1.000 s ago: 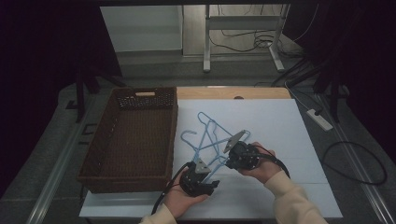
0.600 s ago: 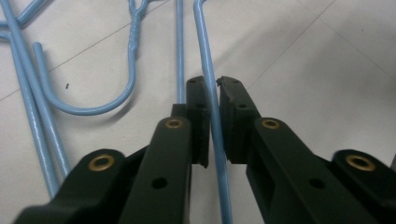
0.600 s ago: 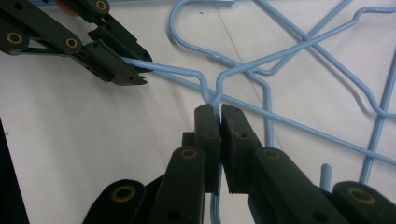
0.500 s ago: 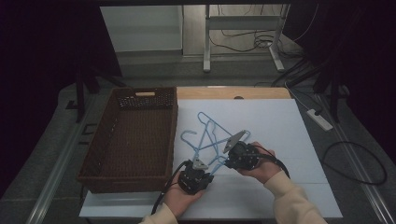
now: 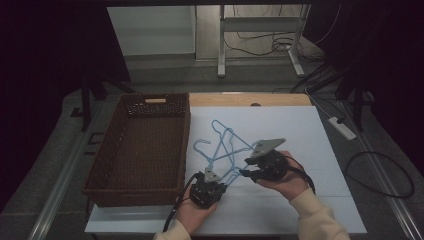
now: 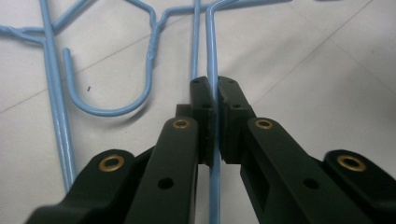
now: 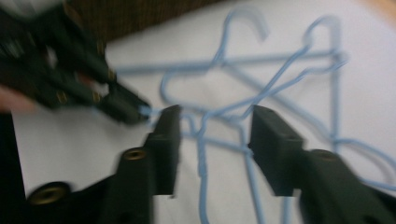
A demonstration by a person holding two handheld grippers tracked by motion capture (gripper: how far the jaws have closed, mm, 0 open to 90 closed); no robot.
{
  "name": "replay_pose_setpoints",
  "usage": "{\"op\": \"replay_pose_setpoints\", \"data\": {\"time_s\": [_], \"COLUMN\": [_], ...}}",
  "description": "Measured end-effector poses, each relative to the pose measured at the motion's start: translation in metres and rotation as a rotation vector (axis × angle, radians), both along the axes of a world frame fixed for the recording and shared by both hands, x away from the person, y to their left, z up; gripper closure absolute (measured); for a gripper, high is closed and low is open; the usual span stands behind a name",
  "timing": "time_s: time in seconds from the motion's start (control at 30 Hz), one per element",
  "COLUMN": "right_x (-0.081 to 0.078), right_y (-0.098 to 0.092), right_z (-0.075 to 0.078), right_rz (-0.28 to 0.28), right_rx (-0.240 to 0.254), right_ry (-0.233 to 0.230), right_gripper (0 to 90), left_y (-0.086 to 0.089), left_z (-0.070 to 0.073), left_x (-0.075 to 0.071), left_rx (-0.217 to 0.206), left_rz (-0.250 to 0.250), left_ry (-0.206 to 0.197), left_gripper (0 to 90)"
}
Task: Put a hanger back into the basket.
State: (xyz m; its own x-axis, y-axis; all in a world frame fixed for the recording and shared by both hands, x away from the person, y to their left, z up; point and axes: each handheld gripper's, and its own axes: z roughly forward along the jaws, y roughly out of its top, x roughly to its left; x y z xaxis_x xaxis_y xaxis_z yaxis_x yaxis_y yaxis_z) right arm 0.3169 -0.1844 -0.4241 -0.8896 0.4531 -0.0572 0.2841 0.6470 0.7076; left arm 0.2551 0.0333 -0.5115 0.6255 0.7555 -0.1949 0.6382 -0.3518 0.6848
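Note:
Several blue wire hangers (image 5: pixel 226 144) lie tangled on the white table top (image 5: pixel 300 140), just right of a brown wicker basket (image 5: pixel 142 150). My left gripper (image 5: pixel 213 169) sits at the near edge of the pile. In the left gripper view it (image 6: pixel 214 88) is shut on one straight hanger wire (image 6: pixel 209 42), with a hanger hook (image 6: pixel 109 109) lying to its left. My right gripper (image 5: pixel 248 171) reaches in from the right. In the blurred right gripper view it (image 7: pixel 217 122) stands open, its jaws on either side of crossing hanger wires (image 7: pixel 243 100), and the left gripper (image 7: pixel 116 100) is close by.
The basket is empty and its right wall (image 5: pixel 186 135) runs alongside the hangers. A bare wooden strip (image 5: pixel 240 99) borders the table's far edge. A power strip (image 5: pixel 342 128) and cables lie on the floor to the right.
The left gripper has turned from pointing right to facing the hangers and now grips a wire. The right gripper has shifted only slightly and its view is motion-blurred.

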Motion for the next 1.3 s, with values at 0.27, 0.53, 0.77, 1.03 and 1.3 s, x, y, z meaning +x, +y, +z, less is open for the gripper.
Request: {"op": "replay_pose_setpoints", "data": {"time_s": [0.27, 0.53, 0.77, 1.03, 1.3], "right_x": [-0.008, -0.014, -0.019, -0.023, -0.026], "right_y": [-0.060, -0.105, -0.112, -0.113, -0.115], "right_z": [0.006, -0.025, -0.040, -0.051, -0.053], "right_rz": [-0.189, -0.291, -0.297, -0.289, -0.293], "right_rx": [0.280, 0.310, 0.271, 0.237, 0.236], "right_ry": [-0.065, -0.018, 0.013, 0.040, 0.043], "right_gripper": [36.7, 36.7, 36.7, 36.8, 37.0], "left_y": [0.003, 0.007, 0.010, 0.012, 0.018], "left_z": [0.002, 0.010, 0.021, 0.037, 0.047], "left_x": [-0.003, -0.006, -0.012, -0.020, -0.023], "left_rx": [-0.010, -0.036, -0.065, -0.097, -0.125], "left_rz": [0.010, 0.028, 0.034, 0.025, 0.021], "left_ry": [-0.019, -0.049, -0.081, -0.114, -0.132], "left_gripper": [86.3, 86.4, 86.5, 86.8, 86.8]}}
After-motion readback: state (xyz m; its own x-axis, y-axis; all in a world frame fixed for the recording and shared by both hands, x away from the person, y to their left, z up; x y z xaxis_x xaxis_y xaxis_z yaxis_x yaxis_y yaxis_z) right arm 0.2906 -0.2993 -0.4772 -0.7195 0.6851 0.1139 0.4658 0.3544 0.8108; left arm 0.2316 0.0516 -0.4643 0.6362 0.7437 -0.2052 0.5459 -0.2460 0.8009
